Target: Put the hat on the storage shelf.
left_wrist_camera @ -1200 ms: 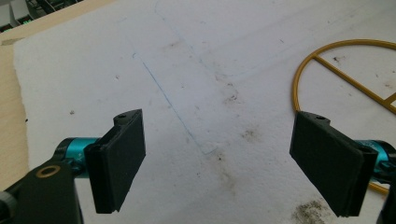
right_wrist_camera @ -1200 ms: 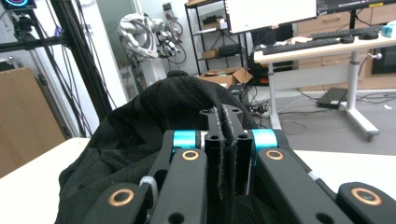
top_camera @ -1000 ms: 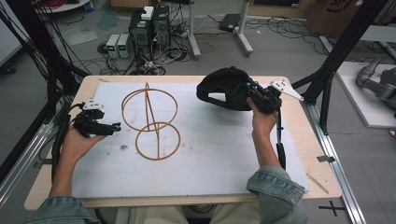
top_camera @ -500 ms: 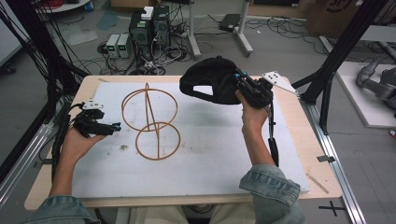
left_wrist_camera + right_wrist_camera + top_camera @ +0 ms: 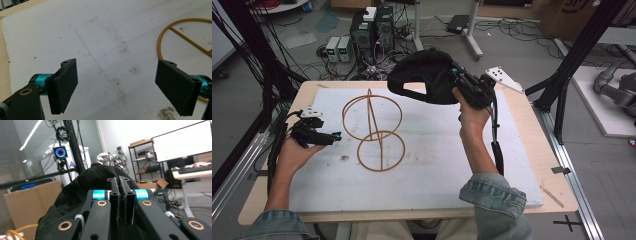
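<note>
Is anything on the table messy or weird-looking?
Mostly fine. The white mat has dark smudges near the gold wire stand and a faint blue pen line. The black cap is up in the air, pinched in the right tongs, not lying on the table.

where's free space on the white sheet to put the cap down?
Bare: the white sheet between the wire stand and the right forearm, and the near strip along the front edge. Also the right side, past the right tongs holding the black cap. Crowded: the left side, with the stand and the open left tongs beside it.
</note>
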